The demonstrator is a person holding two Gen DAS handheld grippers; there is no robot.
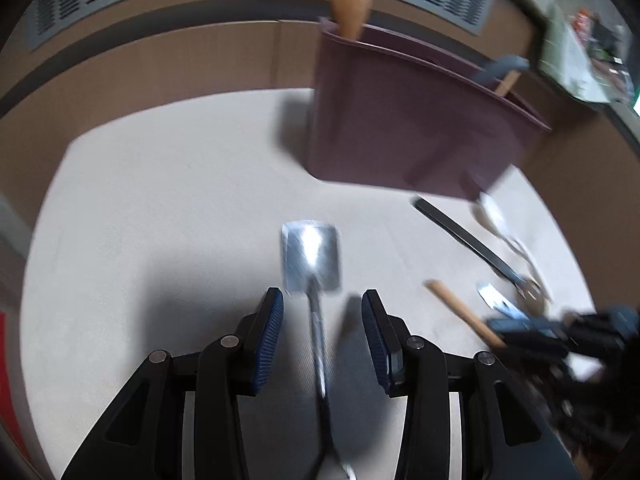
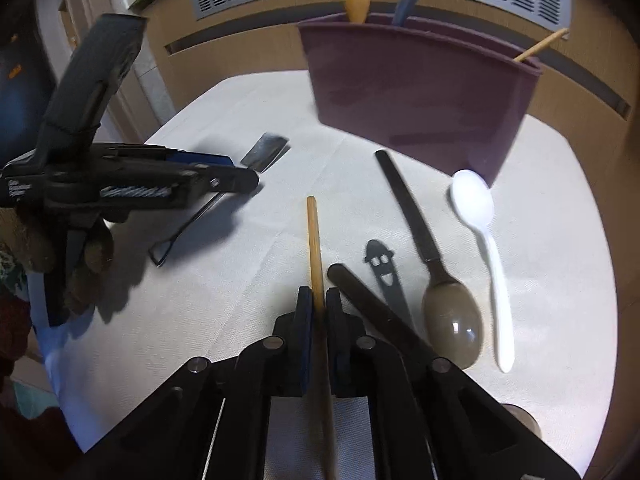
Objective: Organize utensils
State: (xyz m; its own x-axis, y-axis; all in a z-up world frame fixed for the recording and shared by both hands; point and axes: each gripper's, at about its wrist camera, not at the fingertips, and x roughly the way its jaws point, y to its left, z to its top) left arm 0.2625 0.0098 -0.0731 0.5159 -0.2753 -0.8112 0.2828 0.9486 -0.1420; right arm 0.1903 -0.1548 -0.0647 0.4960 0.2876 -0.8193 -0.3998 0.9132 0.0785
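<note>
A pale cloth [image 2: 248, 280] with a fine woven grain and faint fold creases covers the table. The far holder [image 2: 420, 92] looks like matt plum plastic. On the left lies a small spatula [image 1: 312, 254] of bright, glossy metal with a thin wire handle. Near the middle, a smooth, light wooden stick [image 2: 314, 248] sits between ribbed blue pads [image 2: 305, 320] set in matt black plastic. To the right lie a glossy brown-grey spoon [image 2: 452, 324] with a dull dark handle and a smooth white plastic spoon [image 2: 480, 224].

Left gripper [image 1: 322, 306] tilted downward, fingers apart, right gripper [image 2: 319, 304] fingers clamped together
</note>
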